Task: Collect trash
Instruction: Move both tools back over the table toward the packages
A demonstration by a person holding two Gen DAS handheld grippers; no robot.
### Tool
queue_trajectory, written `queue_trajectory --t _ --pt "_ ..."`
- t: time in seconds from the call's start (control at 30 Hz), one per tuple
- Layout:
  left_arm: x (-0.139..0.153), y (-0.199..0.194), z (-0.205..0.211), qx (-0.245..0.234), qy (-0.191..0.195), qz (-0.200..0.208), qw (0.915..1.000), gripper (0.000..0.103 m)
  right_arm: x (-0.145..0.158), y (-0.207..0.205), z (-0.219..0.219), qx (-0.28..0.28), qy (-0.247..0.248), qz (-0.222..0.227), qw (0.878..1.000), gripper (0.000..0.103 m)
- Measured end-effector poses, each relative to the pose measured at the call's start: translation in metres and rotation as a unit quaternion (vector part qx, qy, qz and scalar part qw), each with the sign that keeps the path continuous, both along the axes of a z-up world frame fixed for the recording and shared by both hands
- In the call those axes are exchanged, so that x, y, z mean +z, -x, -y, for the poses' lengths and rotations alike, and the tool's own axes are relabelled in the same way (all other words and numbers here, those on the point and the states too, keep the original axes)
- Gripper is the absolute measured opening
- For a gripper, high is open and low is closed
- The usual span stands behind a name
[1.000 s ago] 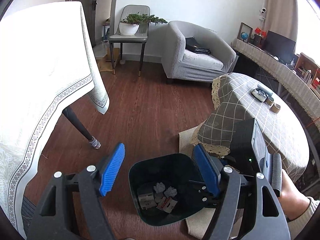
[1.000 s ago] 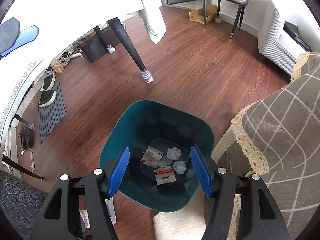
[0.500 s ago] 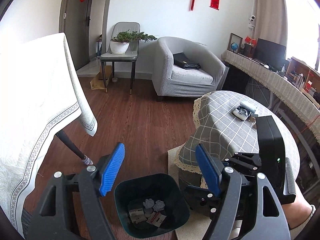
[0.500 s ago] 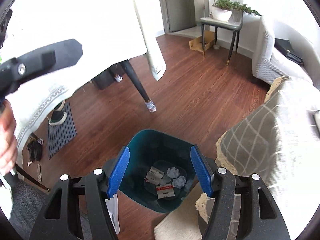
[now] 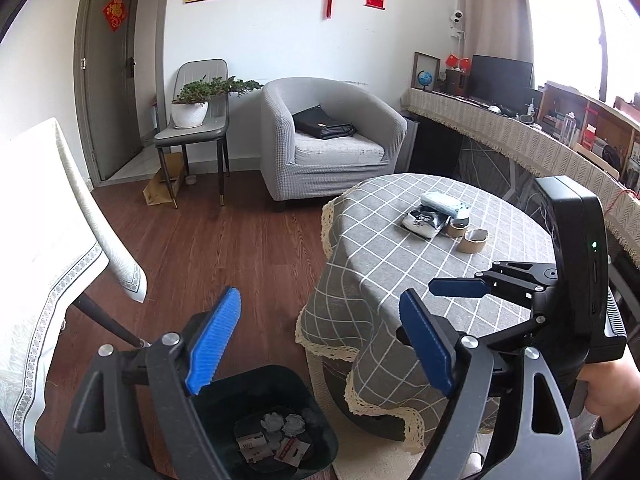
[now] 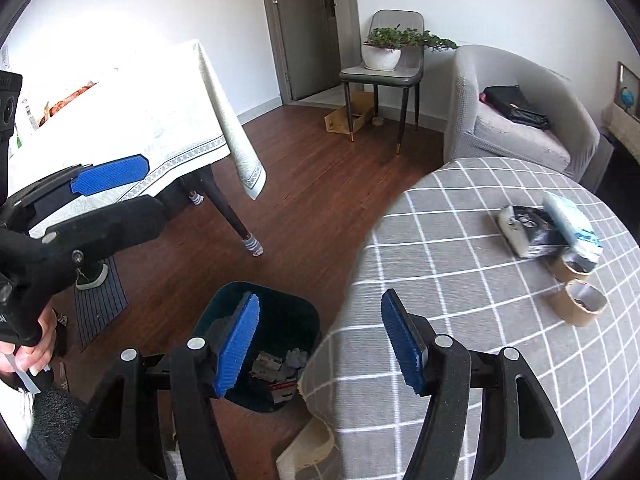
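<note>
both claws empty: left claw [image 5: 320, 344] widening, right claw [image 6: 320, 344] parted, round table [image 6: 480, 280] beside bin [image 6: 296, 316].

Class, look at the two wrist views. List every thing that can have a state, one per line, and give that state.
Left gripper: jaws opening, nothing between them.
Right gripper: jaws apart, empty.
Trash bin: on the floor, uncovered, holding crumpled paper and wrappers.
Tape rolls: two, lying on the round table.
Packets: stacked on the round table, uncollected.
Black bag: lying on the armchair.
Door: shut.
</note>
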State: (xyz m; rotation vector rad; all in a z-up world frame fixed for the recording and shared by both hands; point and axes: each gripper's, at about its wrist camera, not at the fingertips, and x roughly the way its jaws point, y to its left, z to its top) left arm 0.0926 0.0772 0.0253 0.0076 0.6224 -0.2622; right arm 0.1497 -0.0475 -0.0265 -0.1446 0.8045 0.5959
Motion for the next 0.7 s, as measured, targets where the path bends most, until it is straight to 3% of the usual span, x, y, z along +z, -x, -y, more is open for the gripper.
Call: queue_trajectory --t 0.7 --pt "-0.016 -0.074 0.087 -0.066 -0.015 -0.011 0.9977 0.089 0.019 -0.053 0.116 -0.085 0.004 0.025 0.996 0.068"
